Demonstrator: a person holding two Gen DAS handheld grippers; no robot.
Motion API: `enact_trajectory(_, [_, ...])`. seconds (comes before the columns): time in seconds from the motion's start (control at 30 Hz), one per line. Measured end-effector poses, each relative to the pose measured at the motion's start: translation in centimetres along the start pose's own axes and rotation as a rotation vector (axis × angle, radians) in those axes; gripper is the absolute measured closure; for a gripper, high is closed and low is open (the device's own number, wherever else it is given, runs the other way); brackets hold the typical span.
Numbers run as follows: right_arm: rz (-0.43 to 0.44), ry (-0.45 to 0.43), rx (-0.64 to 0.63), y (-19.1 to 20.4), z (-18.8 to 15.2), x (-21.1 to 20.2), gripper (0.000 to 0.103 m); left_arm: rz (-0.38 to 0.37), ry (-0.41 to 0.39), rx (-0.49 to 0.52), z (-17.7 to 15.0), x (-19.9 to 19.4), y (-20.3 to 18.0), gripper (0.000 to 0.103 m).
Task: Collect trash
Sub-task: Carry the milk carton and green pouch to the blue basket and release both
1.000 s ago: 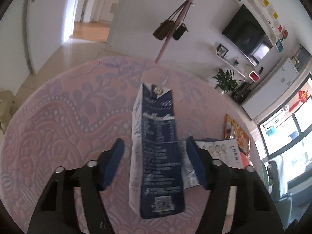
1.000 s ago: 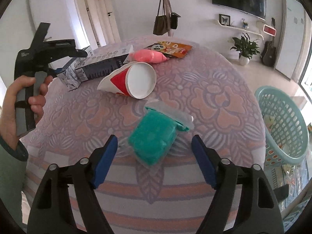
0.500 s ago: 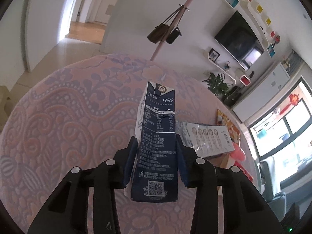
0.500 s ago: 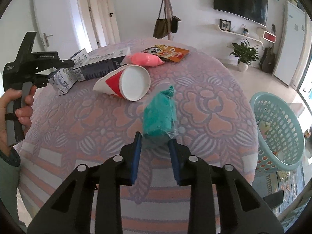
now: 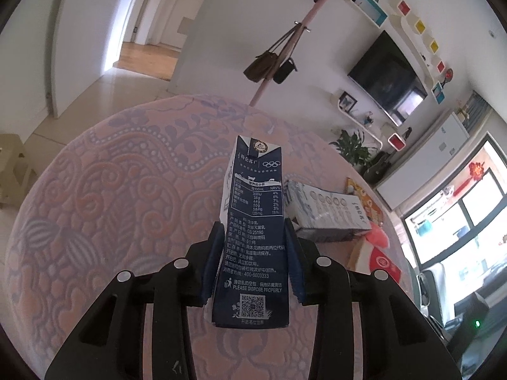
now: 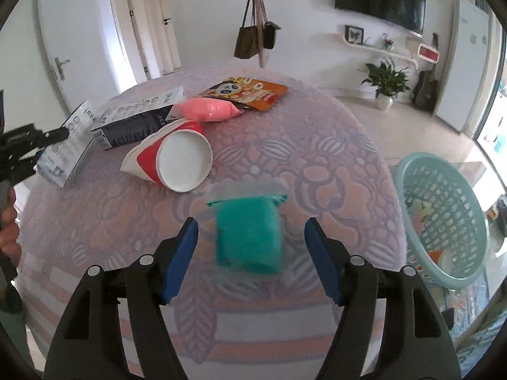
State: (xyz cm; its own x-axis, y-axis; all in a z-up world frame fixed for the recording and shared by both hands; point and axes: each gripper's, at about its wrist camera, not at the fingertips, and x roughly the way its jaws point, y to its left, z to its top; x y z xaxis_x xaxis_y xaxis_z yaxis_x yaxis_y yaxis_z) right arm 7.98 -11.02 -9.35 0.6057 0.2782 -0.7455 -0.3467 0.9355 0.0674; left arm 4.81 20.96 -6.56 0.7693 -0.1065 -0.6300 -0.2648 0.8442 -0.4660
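Left wrist view puts our left gripper (image 5: 253,261) clamped on a dark blue milk carton (image 5: 252,237), its blue pads pressing both narrow sides while the printed face with the nutrition table and a QR code turns toward the lens; the carton's gabled top points away from us, out over the round table (image 5: 95,205) with its pink and lilac patterned cloth. Just beyond the carton on the right lies a second carton on its side, grey-white (image 5: 326,213), and past it we see the edge of an orange snack bag (image 5: 364,196), something pink (image 5: 378,237) and part of a red and white paper cup (image 5: 381,261). From the right wrist view, our right gripper (image 6: 252,253) has its jaws opening, the blue fingers (image 6: 179,258) well apart, with a teal bundle in clear plastic wrap (image 6: 248,234) lying blurred between them on the cloth, neither pad touching it. Farther back on the table the paper cup rests on its side, mouth toward us, with the pink pouch and the panda-printed orange bag behind it and the grey-white carton to its left. At the left edge of that view a hand (image 6: 9,228) holds the other gripper, blurred, against a carton. Off the table's right side a pale teal mesh basket (image 6: 443,221) stands on the floor, with some coloured scraps inside it.
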Motion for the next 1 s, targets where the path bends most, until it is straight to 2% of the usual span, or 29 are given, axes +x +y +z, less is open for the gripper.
enact_trajectory(0.07, [-0.013, -0.003, -0.006, 0.0, 0.1, 0.0, 0.041, -0.003, -0.009, 0.003, -0.3, -0.5, -0.3, 0.067])
enact_trajectory(0.1, [-0.015, -0.007, -0.016, 0.2, 0.0, -0.1, 0.053, -0.004, -0.012, 0.007, -0.4, -0.7, -0.4, 0.067])
enact_trajectory(0.17, [-0.032, -0.009, -0.042, 0.6, -0.2, -0.2, 0.066, -0.010, -0.023, 0.017, -0.8, -1.3, -1.0, 0.067])
enact_trajectory(0.37, [-0.036, -0.088, -0.033, 0.2, 0.6, -2.4, 0.067, -0.070, -0.058, 0.062, -1.1, -3.1, -4.1, 0.067])
enact_trajectory(0.43, [-0.044, -0.122, -0.019, -0.4, 1.2, -3.4, 0.067, -0.048, -0.081, 0.100, -1.2, -3.6, -5.9, 0.067])
enact_trajectory(0.5, [-0.068, -0.161, 0.001, -1.7, 2.0, -4.6, 0.067, -0.057, -0.099, 0.143, -1.3, -3.9, -7.9, 0.067])
enact_trajectory(0.77, [-0.165, -0.259, 0.139, -9.7, 4.1, -7.6, 0.067, -0.195, -0.076, 0.276, -2.1, -2.4, -17.6, 0.067])
enact_trajectory(0.9, [-0.222, -0.283, 0.210, -13.8, 4.5, -8.5, 0.067, -0.262, -0.033, 0.350, -3.0, 0.1, -23.1, 0.067])
enact_trajectory(1.0, [-0.261, -0.291, 0.270, -17.0, 4.5, -8.7, 0.067, -0.275, -0.018, 0.399, -3.9, 2.5, -26.3, 0.067])
